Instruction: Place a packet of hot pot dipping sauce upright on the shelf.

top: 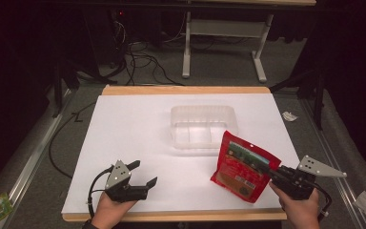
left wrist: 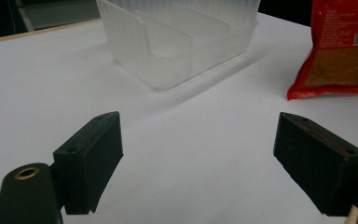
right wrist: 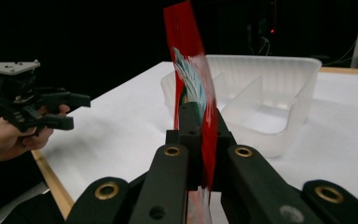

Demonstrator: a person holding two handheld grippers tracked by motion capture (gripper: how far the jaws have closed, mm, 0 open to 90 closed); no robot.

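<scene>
Right gripper (top: 270, 172) clamped on the edge of the red snack pouch (top: 244, 165), held just before the clear divided bin (top: 203, 127). Left gripper (top: 144, 175) idle, jaws apart. Probable drop-in: carry pouch above the rim, centre over one compartment, then release.

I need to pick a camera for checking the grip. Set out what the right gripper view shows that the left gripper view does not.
Right gripper view alone: its jaws clamped on the red packet, and the left gripper in a hand across the table.
Left gripper view alone: its own jaws wide apart with nothing between, and the packet's lower printed face.
Both: the red packet, the clear divided container and the white tabletop.
</scene>
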